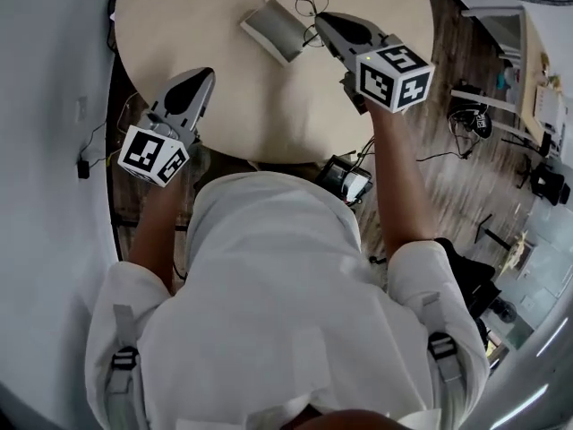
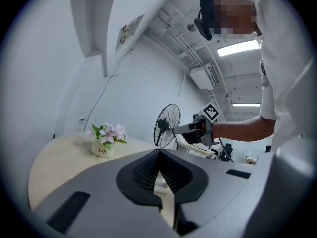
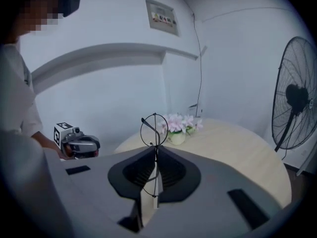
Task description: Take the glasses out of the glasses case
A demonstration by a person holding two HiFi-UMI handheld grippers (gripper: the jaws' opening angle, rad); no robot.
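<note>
Raised right tool [image 3: 154,157] pinches glasses [image 3: 155,130]; lower left tool [image 2: 159,175] apparently closed.

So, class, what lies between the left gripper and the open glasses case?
Nothing: the head view shows only bare table between the left gripper and the glasses case.

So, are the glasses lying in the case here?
No, the right claw is shut on the glasses, holding them up above the table.
</note>
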